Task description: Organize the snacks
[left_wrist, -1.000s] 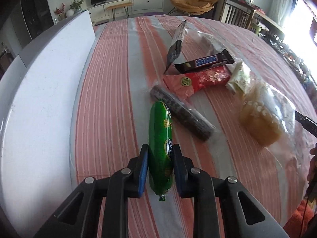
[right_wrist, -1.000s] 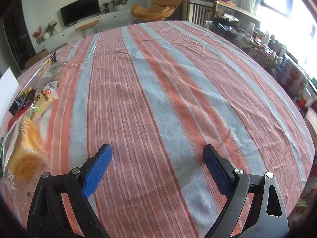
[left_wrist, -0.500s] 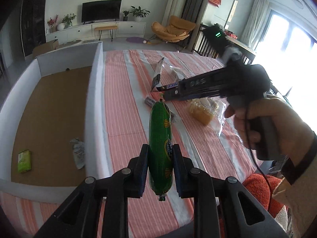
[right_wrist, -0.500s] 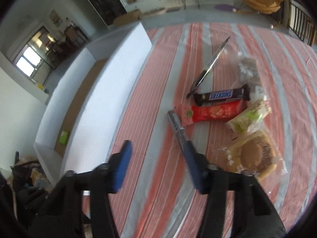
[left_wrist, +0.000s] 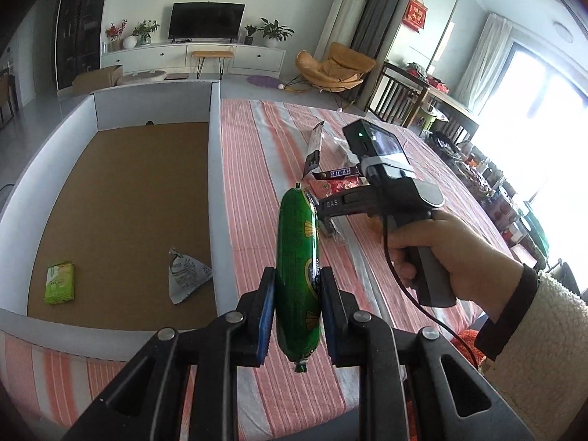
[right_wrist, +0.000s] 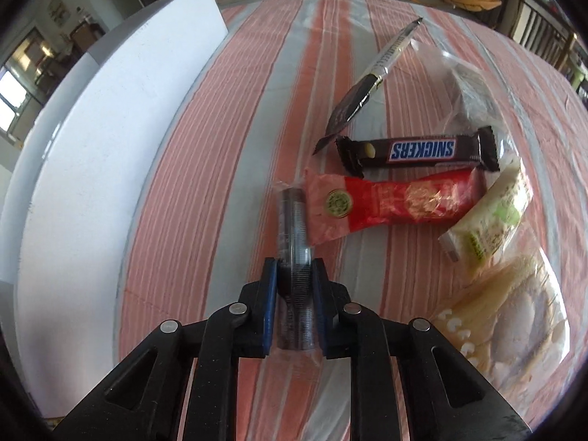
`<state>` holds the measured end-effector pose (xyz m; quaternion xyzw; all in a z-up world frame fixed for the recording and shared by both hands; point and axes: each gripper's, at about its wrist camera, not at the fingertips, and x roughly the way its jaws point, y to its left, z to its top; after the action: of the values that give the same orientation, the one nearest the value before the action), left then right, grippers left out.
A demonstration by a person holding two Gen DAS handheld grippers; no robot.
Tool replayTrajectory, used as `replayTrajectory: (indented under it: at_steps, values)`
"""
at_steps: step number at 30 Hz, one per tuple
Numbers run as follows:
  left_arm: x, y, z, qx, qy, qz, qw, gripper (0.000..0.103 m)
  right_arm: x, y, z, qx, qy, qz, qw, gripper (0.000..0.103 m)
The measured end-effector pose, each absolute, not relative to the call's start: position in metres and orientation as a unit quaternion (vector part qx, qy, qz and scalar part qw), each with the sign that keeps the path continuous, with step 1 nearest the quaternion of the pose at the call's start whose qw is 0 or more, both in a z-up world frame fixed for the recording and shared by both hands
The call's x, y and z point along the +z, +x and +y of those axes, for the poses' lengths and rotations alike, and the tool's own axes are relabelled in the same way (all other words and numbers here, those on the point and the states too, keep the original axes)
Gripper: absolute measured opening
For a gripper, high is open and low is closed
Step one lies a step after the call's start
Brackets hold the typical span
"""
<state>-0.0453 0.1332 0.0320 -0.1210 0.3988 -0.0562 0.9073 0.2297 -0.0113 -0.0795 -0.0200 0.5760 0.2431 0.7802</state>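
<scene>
Sausage (left_wrist: 297, 279) in green wrap sits pinched in the left gripper (left_wrist: 297, 312), low centre of the left view, beside the white box (left_wrist: 215, 198) at left. In the right view, the right gripper (right_wrist: 294, 308) squeezes a dark cookie roll (right_wrist: 294, 253) at bottom centre; the Snickers bar (right_wrist: 419, 151) lies upper right.

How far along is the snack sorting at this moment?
Early. Done: a green packet and a grey triangular pouch lie in the box. In hand: left gripper holds the green sausage; right gripper is closed on the dark cookie roll. Left on the cloth: Snickers bar, red packet and others.
</scene>
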Motion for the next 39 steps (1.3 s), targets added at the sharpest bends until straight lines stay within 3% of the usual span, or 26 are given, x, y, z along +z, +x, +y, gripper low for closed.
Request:
replayTrajectory:
  at_steps: [9,17,18,20,21,22,24,25,28,32,39]
  values:
    - [0.06,-0.036,0.2,0.019,-0.14,0.355,0.924,0.022,0.002,0.164,-0.059,0.332,0.174,0.501,0.78,0.018]
    - [0.055,-0.039,0.275,0.133,-0.139,0.341,0.92,0.023,0.07,0.124,0.049,0.461,0.213,0.453,0.733,0.019]
    - [0.051,-0.038,0.282,0.148,-0.136,0.346,0.917,0.023,0.072,0.12,0.063,0.464,0.208,0.449,0.735,0.025]
    - [0.046,-0.035,0.292,0.17,-0.128,0.354,0.911,0.029,0.073,0.117,0.078,0.457,0.194,0.44,0.748,0.052]
    - [0.044,-0.035,0.296,0.178,-0.126,0.356,0.908,0.044,0.074,0.115,0.078,0.45,0.193,0.431,0.758,0.063]
    - [0.043,-0.036,0.298,0.183,-0.129,0.354,0.908,0.063,0.075,0.117,0.075,0.447,0.189,0.422,0.766,0.063]
    - [0.046,-0.037,0.297,0.188,-0.139,0.334,0.913,0.083,0.079,0.113,0.062,0.43,0.165,0.403,0.791,0.063]
    - [0.048,-0.04,0.293,0.19,-0.14,0.323,0.917,0.088,0.08,0.111,0.05,0.413,0.149,0.393,0.808,0.064]
    - [0.052,-0.038,0.266,0.161,-0.138,0.313,0.926,0.091,0.075,0.103,0.009,0.347,0.093,0.374,0.855,0.075]
    - [0.05,-0.022,0.194,0.05,-0.123,0.328,0.935,0.092,0.038,0.089,-0.059,0.212,0.042,0.405,0.888,0.075]
    - [-0.004,0.039,0.045,-0.132,-0.044,0.404,0.904,0.096,-0.048,0.096,-0.183,-0.048,0.095,0.48,0.87,0.075]
